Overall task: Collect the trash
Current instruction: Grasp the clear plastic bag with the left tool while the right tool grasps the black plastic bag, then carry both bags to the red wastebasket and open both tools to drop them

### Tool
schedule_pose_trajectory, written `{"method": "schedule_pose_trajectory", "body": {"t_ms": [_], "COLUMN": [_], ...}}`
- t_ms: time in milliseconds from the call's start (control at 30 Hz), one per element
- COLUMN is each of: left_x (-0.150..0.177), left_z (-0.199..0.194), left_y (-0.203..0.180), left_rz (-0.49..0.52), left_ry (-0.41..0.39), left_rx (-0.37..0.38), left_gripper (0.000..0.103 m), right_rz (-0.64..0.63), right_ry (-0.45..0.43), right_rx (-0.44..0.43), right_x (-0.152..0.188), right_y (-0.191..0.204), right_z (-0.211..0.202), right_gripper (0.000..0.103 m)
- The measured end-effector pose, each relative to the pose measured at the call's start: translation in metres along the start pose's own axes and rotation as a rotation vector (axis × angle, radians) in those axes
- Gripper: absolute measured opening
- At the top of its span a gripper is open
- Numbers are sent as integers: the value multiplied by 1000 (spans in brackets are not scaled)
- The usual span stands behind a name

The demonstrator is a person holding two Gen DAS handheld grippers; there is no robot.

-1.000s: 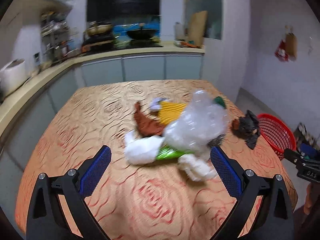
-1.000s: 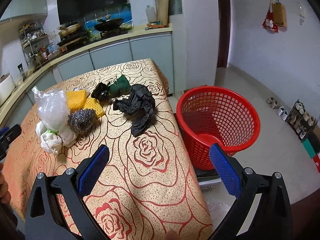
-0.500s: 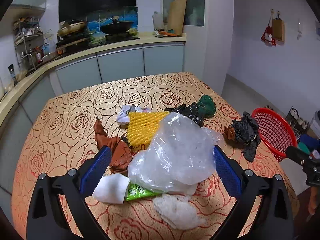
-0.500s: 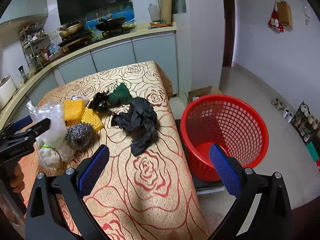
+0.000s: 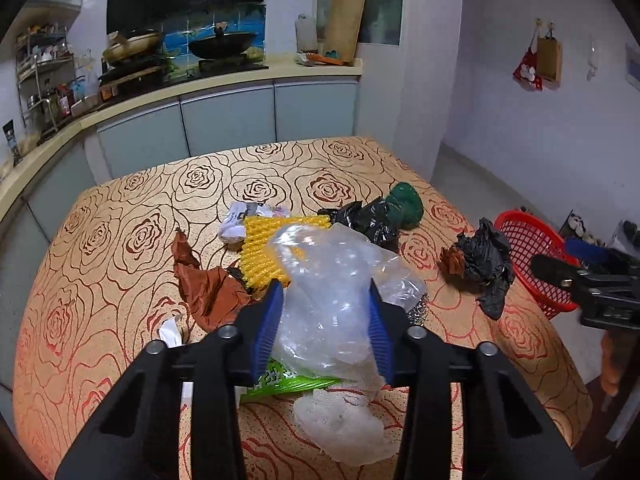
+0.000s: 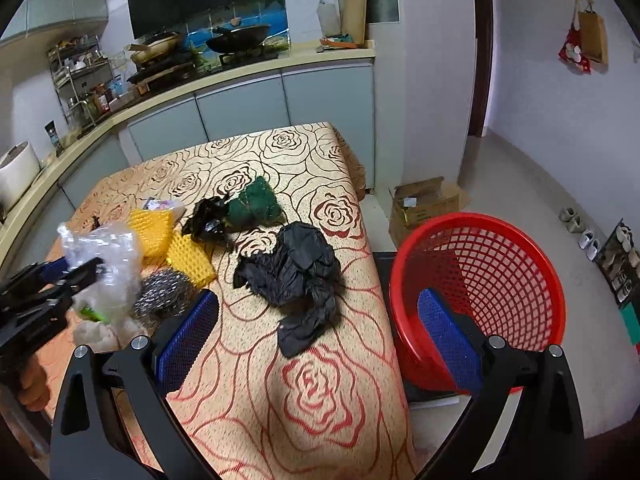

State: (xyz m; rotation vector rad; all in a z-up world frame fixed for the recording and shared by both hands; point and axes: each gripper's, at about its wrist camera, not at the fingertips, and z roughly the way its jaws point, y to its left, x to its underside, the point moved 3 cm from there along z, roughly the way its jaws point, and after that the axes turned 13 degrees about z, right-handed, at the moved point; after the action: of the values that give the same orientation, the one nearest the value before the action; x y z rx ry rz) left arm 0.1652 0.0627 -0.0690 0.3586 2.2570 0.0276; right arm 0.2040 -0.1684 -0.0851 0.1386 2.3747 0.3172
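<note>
Left claw [image 5: 323,324] was wide open a second ago, now closing onto the clear plastic bag [image 5: 340,280]; right claw [image 6: 320,344] hangs open, empty.

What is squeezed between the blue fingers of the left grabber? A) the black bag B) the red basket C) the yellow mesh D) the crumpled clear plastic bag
D: the left gripper is closing, with the crumpled clear plastic bag bunched between its blue pads.
</note>
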Motion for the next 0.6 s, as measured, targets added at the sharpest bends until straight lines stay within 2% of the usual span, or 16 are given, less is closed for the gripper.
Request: {"method": "schedule_pose_trajectory", "body": {"t_ms": [33,100,333,500,600], "left_x": [0,-1,-7,-11,-13], "left_z": [-3,-9,-35,-52,-58], "left_y": [2,6,15,25,29], "left_rz": [-8,-29,-53,-77,-83], "left_ry": [-4,-13,-81,-114,-125], "left_rx": [2,4,-19,-32,-45], "left_gripper": [27,26,26,26,26], "right_rz": [3,12,7,-39,-59], "right_ry": [11,40,73,105,108], "right_rx": [-2,-5,-6,-14,-14], "right_x": [-1,-1,-6,-8,-9], "right_y": [0,-2,2,11,14], "right_z": [5,19,52,64,68], "right_gripper": [91,86,75,51,43]}}
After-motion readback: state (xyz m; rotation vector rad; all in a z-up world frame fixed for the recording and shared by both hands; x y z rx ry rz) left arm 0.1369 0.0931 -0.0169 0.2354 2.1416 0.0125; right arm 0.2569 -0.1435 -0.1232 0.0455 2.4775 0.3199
